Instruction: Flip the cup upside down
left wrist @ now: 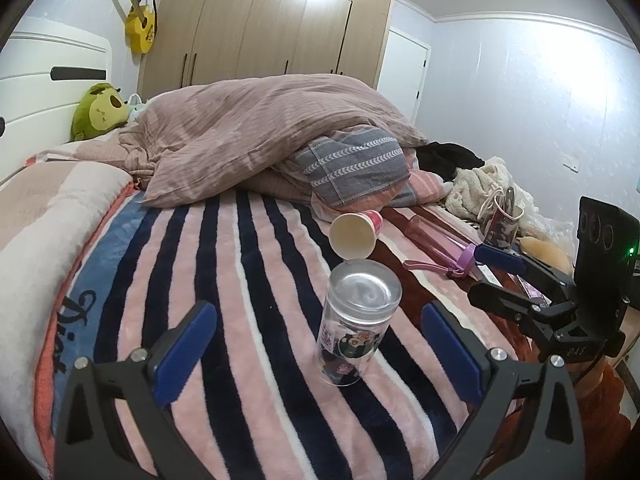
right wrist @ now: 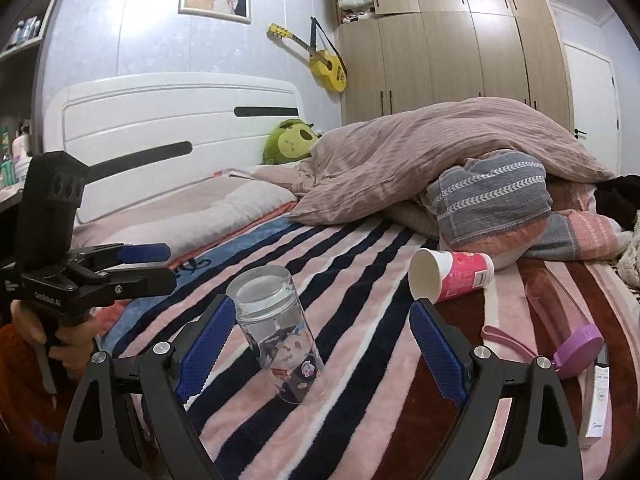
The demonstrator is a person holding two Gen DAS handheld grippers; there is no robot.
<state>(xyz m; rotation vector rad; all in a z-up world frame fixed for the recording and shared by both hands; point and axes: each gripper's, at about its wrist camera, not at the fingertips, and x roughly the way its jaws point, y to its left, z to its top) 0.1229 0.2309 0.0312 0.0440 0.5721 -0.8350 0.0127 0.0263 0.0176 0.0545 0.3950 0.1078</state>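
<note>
A clear glass cup (left wrist: pixel 357 322) with cartoon stickers stands upside down on the striped blanket, its thick base up. It also shows in the right wrist view (right wrist: pixel 276 328). My left gripper (left wrist: pixel 320 328) is open, its blue pads either side of the cup and apart from it. My right gripper (right wrist: pixel 320 326) is open too, the cup close to its left pad (right wrist: pixel 208 344). The right gripper shows in the left wrist view (left wrist: pixel 498 276) at the right, and the left gripper shows in the right wrist view (right wrist: pixel 158 266) at the left.
A pink paper cup (left wrist: pixel 356 234) (right wrist: pixel 450 276) lies on its side behind the glass. A pink water bottle with a purple lid (left wrist: pixel 440 246) (right wrist: pixel 560 320) lies to the right. A bunched duvet (left wrist: pixel 260 136) and pillows fill the far side of the bed.
</note>
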